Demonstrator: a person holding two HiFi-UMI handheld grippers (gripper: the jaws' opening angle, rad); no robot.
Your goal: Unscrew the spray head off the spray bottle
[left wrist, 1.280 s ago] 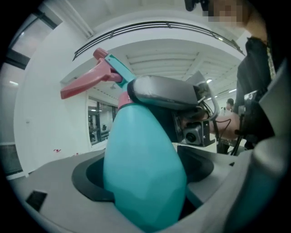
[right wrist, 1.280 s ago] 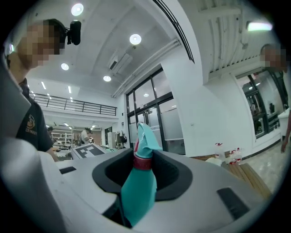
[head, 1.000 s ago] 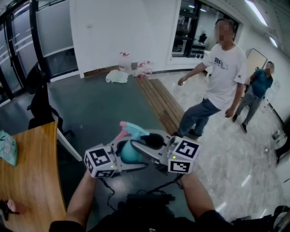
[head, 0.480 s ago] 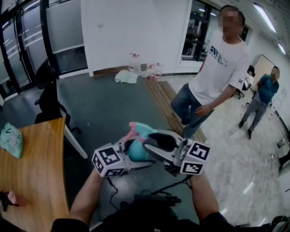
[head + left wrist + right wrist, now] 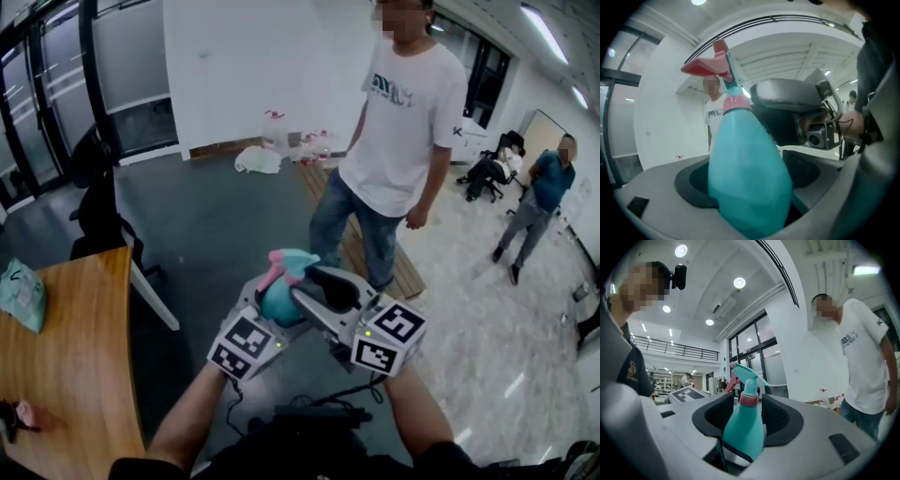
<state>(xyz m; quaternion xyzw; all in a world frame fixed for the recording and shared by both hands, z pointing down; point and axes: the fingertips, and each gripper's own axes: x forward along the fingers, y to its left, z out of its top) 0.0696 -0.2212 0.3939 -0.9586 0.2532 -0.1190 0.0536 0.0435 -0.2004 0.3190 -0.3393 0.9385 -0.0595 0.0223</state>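
Observation:
A teal spray bottle [image 5: 279, 305] with a pink collar [image 5: 749, 400] and a teal-and-pink spray head [image 5: 289, 263] is held up in the air in front of me. My left gripper [image 5: 270, 319] is shut on the bottle's wide body [image 5: 747, 183], which fills the space between its jaws. My right gripper [image 5: 317, 287] comes in from the right at the neck. In the right gripper view [image 5: 750, 416] the dark pads [image 5: 780, 418] stand on either side of the collar with a gap on each side, so it is open. The spray head [image 5: 715, 65] sits on the bottle.
A person in a white T-shirt [image 5: 398, 131] stands close ahead on the dark floor. A wooden table [image 5: 66, 366] with a teal bag [image 5: 21, 295] is at my left, with a black chair [image 5: 98, 202] behind it. Another person [image 5: 544, 192] stands far right.
The person in the white T-shirt has walked closer and toward the middle. Both grippers and the bottle have shifted a little to the right, and the marker cubes have tilted.

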